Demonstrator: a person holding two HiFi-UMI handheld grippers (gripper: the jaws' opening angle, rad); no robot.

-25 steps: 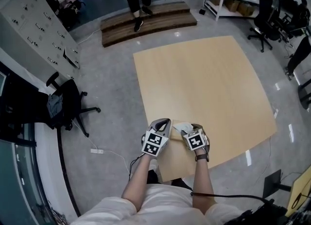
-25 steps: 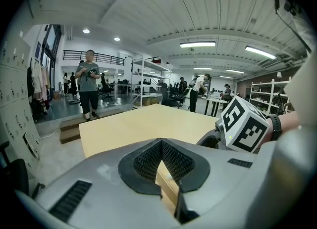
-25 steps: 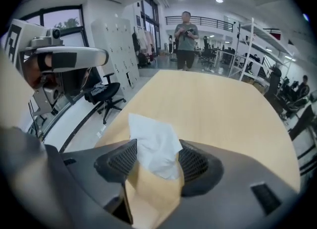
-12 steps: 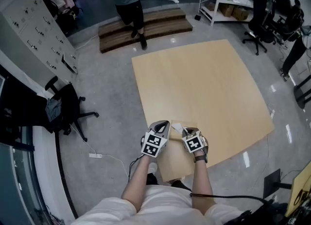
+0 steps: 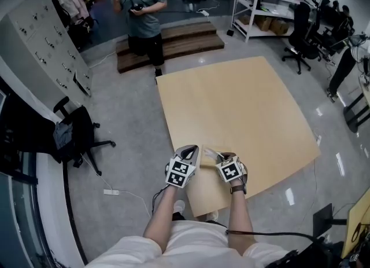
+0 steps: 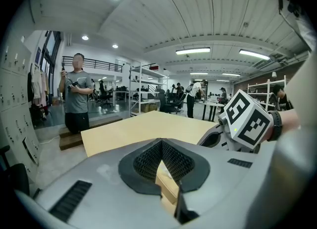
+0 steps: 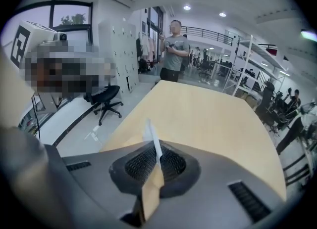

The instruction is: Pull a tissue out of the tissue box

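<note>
At the table's near edge my two grippers stand close together. My right gripper (image 5: 221, 157) (image 7: 154, 153) is shut on a white tissue (image 7: 150, 134), a thin strip that sticks up past the fingertips; in the head view the tissue (image 5: 211, 153) shows as a small white patch between the grippers. My left gripper (image 5: 193, 151) (image 6: 161, 148) is shut on the tan tissue box (image 6: 167, 186), whose edge sits wedged between its pads. The grippers hide most of the box in the head view.
The light wooden table (image 5: 231, 105) stretches away bare. A person (image 5: 141, 12) stands beyond its far corner by a low wooden platform (image 5: 173, 38). A black office chair (image 5: 75, 131) and grey lockers (image 5: 46, 35) are left; shelving (image 5: 266, 0) is at the back right.
Both grippers have lifted slightly, and the white patch between them has narrowed to a thin strip. The person at the back has walked closer to the table.
</note>
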